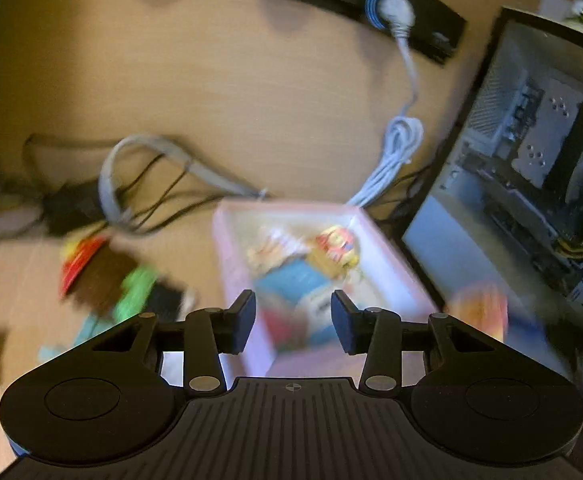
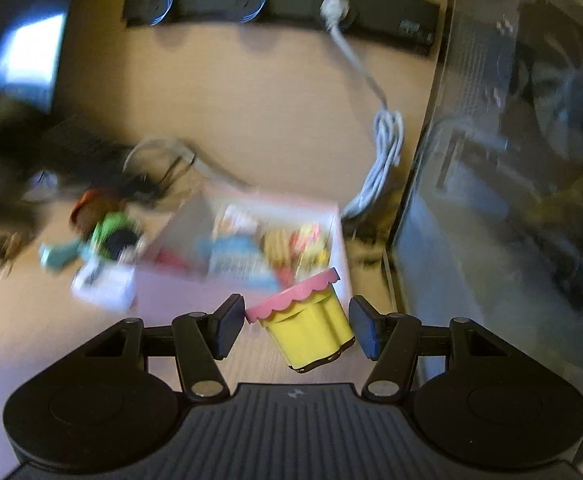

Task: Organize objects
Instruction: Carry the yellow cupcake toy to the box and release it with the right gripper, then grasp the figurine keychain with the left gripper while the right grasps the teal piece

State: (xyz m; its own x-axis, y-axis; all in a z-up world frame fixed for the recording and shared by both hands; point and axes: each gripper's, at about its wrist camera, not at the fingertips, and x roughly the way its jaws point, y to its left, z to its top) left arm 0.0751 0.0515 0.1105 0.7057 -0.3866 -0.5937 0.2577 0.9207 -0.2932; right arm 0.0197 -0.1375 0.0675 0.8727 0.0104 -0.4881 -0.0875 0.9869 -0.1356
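A pink box (image 1: 391, 264) sits on the wooden desk with several colourful toys and packets inside, all blurred. My left gripper (image 1: 293, 320) hovers over its near end, open, with nothing between its pads. In the right wrist view my right gripper (image 2: 298, 326) is shut on a yellow toy cup with a pink scalloped top (image 2: 311, 328), held tilted just in front of the pink box (image 2: 171, 292). Loose toys lie left of the box: a red and yellow one (image 1: 79, 260), a green one (image 1: 135, 292) and a teal one (image 2: 57, 256).
A computer case with a glass side (image 1: 531, 160) stands close on the right. A black power strip (image 2: 283, 4) runs along the back, with a coiled white cable (image 2: 387, 140) plugged in. Grey and black cables (image 1: 143, 176) tangle behind the loose toys. A blurred orange object (image 1: 479, 312) sits by the box's right corner.
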